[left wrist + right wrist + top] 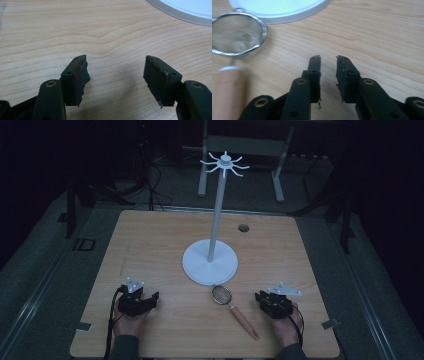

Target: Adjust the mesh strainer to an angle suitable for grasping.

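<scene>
The left gripper (116, 75) has its jaws spread wide, nothing between them, just bare wood of the table (75, 32) below. The right gripper (328, 75) has its jaws nearly together with a narrow gap, also gripping nothing. Both rest low on the near part of the table, each in a hand: the left hand (125, 322) at the left, the right hand (286, 326) at the right, well apart.

Between them lies a strainer (222, 294), its mesh bowl toward the far side and its wooden handle (244, 321) angled toward the right hand. In the right gripper view the strainer sits to the left of the jaws, apart from them. Its bowl lies just beside the round base (199, 265) of a white stand (216, 222), whose pole rises at mid table to a crown of hooks (225, 164)
</scene>
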Available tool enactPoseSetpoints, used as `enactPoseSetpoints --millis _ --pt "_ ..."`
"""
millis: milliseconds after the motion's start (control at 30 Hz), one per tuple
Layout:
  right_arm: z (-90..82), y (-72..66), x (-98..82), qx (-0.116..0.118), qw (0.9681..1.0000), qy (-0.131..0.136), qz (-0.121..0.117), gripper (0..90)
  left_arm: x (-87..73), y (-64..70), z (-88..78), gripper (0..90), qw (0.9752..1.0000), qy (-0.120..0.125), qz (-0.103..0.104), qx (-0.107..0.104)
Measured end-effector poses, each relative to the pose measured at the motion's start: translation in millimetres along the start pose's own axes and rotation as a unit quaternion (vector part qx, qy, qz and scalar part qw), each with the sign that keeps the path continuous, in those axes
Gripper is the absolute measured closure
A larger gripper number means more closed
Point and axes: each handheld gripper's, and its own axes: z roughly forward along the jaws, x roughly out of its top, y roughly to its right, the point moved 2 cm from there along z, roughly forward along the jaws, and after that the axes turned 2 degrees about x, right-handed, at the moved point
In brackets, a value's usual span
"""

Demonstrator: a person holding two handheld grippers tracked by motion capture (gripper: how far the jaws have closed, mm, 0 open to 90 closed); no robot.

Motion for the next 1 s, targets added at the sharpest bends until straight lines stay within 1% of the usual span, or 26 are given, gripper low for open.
enactPoseSetpoints --millis 100,133,167,200,267,333,400,533,667,833,900,933,1000 --pt "-7.5 -5.5 -1.1 0.021 0.9998 0.002 0.005 80.9 0.1 0.1 -0.2 36.0 1.0000 0.000 0.001 0.000" --pt "-7.5 -5.5 -1.1 0.021 0.9998 0.002 0.005 80.9 0.2 0.3 -0.1 36.0 1.0000 0.001 0.000 0.000" --pt "-9.8 -7.1 -1.4 0.027 0.9996 0.002 0.004 83.5 0.2 0.6 0.2 36.0 1.0000 0.000 0.000 0.000" --pt "-12.9 -9.2 -1.4 0.040 0.9992 0.004 0.007 87.0 0.1 0.7 0.3 36.0 1.0000 0.000 0.001 0.000" --pt "-16.0 -11.6 -0.8 0.054 0.9985 0.005 0.012 89.6 0.0 0.6 0.3 36.0 1.0000 -0.001 0.000 0.001" --pt "-19.1 -15.4 -0.7 0.074 0.9971 0.008 0.017 89.9 0.1 0.0 0.0 36.0 1.0000 0.000 0.000 0.001" --pt "-21.2 -21.3 -2.0 0.090 0.9959 0.006 0.008 89.9 0.1 -0.2 0.0 36.0 1.0000 0.000 0.000 0.001" --pt "-22.0 -30.8 -5.9 0.104 0.9945 0.001 -0.012 89.9 0.1 0.6 0.2 36.0 1.0000 0.000 -0.001 0.001" --pt "-21.3 -39.4 -8.6 0.123 0.9922 -0.002 -0.021 89.9 0.1 0.1 0.5 36.0 1.0000 0.000 -0.001 0.000" --pt "-22.2 -50.2 -9.2 0.141 0.9894 -0.001 -0.036 89.8 0.1 0.1 0.5 36.0 1.0000 0.000 -0.001 0.000" --pt "-22.6 -53.6 -9.5 0.152 0.9875 -0.002 -0.039 89.7 0.2 -0.2 0.4 36.0 1.0000 0.000 0.000 0.000" --pt "-22.6 -54.9 -9.7 0.155 0.9871 -0.001 -0.039 89.7 0.2 0.0 0.5 36.0 1.0000 0.000 -0.001 0.000" --pt "-21.4 -58.5 -11.2 0.168 0.9848 -0.007 -0.044 89.6 0.2 0.4 0.6 36.0 1.0000 0.000 -0.001 0.000"
